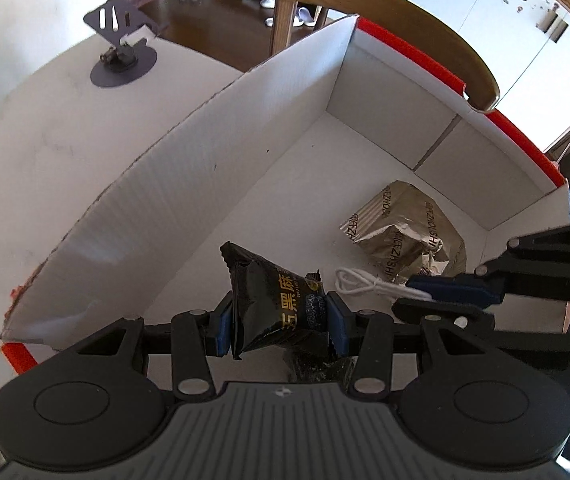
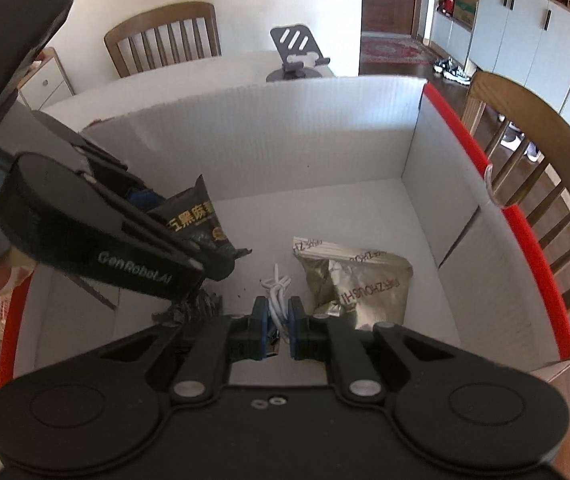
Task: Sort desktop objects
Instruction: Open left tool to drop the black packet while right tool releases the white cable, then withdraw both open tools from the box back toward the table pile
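My left gripper [image 1: 281, 320] is shut on a black snack packet [image 1: 273, 300] with gold lettering and holds it above the floor of a white cardboard box [image 1: 205, 184] with red outer edges. The packet also shows in the right wrist view [image 2: 197, 220]. My right gripper [image 2: 277, 326] is shut on a coiled white cable [image 2: 276, 292] inside the same box, beside the left gripper. The cable also shows in the left wrist view [image 1: 361, 284]. A crumpled gold foil packet [image 2: 361, 280] lies on the box floor to the right; it shows in the left wrist view [image 1: 405, 232] too.
The box [image 2: 285, 128] stands on a white round table [image 1: 37, 140]. A dark phone stand [image 1: 121, 48] sits on the table beyond the box. Wooden chairs [image 2: 533, 168] surround the table. Another dark wrapper [image 2: 189, 308] lies on the box floor under the left gripper.
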A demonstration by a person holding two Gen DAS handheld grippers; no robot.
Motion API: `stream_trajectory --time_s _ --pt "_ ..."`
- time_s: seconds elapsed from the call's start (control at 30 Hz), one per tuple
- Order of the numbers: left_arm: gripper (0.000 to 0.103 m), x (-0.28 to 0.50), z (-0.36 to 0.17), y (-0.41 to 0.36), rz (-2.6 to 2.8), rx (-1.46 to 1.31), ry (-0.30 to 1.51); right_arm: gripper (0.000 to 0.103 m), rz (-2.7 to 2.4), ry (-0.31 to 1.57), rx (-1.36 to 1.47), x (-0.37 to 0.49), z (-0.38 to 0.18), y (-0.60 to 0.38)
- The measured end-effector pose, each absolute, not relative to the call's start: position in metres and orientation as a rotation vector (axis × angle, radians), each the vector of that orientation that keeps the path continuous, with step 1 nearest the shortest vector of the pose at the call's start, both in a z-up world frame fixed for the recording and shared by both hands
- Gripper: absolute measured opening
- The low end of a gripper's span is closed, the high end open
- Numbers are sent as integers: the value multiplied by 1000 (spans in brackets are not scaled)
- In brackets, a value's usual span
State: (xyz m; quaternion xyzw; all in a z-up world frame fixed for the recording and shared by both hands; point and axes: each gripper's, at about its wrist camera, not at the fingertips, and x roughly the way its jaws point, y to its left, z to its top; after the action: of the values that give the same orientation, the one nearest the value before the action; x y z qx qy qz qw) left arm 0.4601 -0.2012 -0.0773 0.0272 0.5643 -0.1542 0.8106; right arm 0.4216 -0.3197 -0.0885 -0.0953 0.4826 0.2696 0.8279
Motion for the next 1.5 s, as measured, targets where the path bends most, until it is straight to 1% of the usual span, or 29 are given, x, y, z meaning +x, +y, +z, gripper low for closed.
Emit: stream_trajectory --time_s 0.37,0.43,0.47,0.5,0.53,0.57,0.6,0.63,0.77,0.8,0.9,1.5 --pt "47 465 -81 -194 -315 3 1237 9 582 1072 -193 425 -93 -316" --pt "50 465 -81 -193 -316 -5 1240 9 582 1076 -196 425 -94 -316" --pt "53 465 -80 -192 -311 -6 1237 9 581 1078 -197 425 -95 -315" --pt "59 465 -79 -191 -303 -9 1236 10 580 1081 -198 425 -95 -315" --pt "62 465 -79 -189 -298 -14 1234 11 582 1083 -199 425 -96 -315" --pt "64 465 -78 -189 -295 -19 1231 14 581 1085 -201 424 -96 -315" --pt "65 465 -77 -188 -292 -22 1228 18 578 1083 -204 424 -96 -315" --pt "65 464 -76 -187 -291 -26 1225 19 576 1079 -206 423 -95 -315" --pt "65 461 -71 -186 -293 -34 1211 22 585 1078 -196 426 -94 -314" --pt "65 460 -69 -186 -293 -35 1206 25 587 1076 -193 425 -93 -314" --pt "65 456 -64 -187 -300 -33 1194 31 591 1067 -186 423 -90 -315" --pt "65 410 -21 -186 -327 -43 1090 40 650 1003 -124 405 -53 -335"
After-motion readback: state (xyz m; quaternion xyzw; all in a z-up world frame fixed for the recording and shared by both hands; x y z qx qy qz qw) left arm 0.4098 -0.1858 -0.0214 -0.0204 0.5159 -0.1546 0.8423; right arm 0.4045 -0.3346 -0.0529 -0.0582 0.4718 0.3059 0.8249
